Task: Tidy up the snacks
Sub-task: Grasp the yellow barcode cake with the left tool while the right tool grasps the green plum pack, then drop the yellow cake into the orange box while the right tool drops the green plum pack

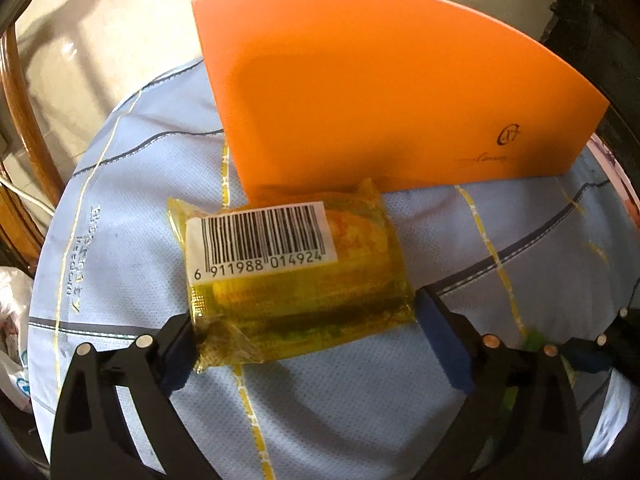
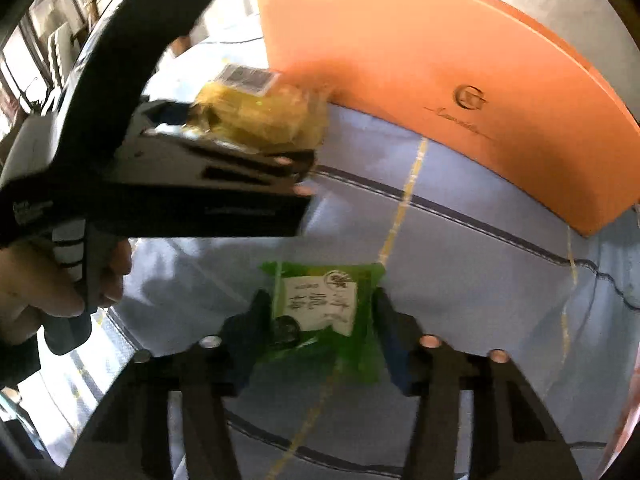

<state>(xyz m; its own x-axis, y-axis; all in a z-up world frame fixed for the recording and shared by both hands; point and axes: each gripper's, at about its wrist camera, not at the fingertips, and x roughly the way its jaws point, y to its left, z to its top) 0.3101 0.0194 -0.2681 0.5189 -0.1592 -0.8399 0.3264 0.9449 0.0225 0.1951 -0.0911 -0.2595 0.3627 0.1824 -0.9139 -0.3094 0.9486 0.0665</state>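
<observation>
My left gripper (image 1: 304,336) is shut on a yellow snack packet (image 1: 292,268) with a white barcode label, held above the blue cloth, just in front of the orange box (image 1: 380,92). In the right wrist view the left gripper (image 2: 296,176) shows at upper left with the yellow packet (image 2: 264,116) near the orange box (image 2: 460,80). My right gripper (image 2: 320,328) is shut on a green snack packet (image 2: 320,308) with a white label, above the cloth.
A light blue cloth (image 1: 120,208) with yellow and dark stripes covers the round table. A wooden chair (image 1: 16,112) stands at the left. A white plastic bag (image 1: 12,320) lies at the left edge. A hand (image 2: 48,280) holds the left gripper's handle.
</observation>
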